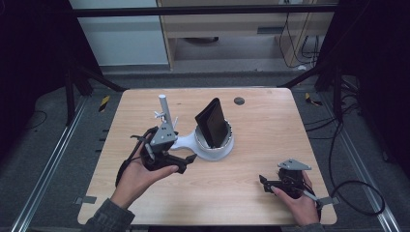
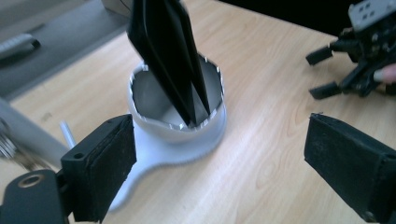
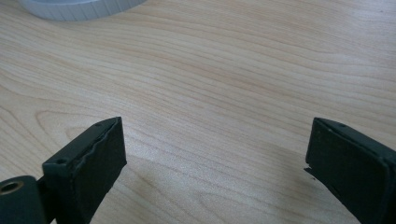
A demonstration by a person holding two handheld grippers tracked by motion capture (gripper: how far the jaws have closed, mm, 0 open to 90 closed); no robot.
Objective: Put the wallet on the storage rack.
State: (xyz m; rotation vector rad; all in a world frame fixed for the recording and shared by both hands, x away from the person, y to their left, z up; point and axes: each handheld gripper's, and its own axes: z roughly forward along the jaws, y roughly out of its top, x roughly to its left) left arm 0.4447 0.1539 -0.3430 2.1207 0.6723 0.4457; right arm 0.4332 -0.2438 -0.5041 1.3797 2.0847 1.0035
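Wooden table [image 1: 251, 145]: one wallet [image 1: 212, 123], one cup [image 1: 214, 145]

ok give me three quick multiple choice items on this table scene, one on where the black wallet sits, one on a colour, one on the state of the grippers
1. Where is the black wallet?
A. flat on the table
B. standing in the white holder
C. between the right gripper's jaws

2. What colour is the holder?
A. white
B. red
C. green

3. How do the jaws of the left gripper stand?
A. clamped on the wallet
B. shut on nothing
C. open, nothing between them

Answers:
1. B: the wallet's lower end rests inside the holder's cup and it leans upright.
2. A: the cup and its base are white against the wooden table.
3. C: the left gripper view shows both pads wide apart, short of the holder; the right gripper is open over bare wood too.
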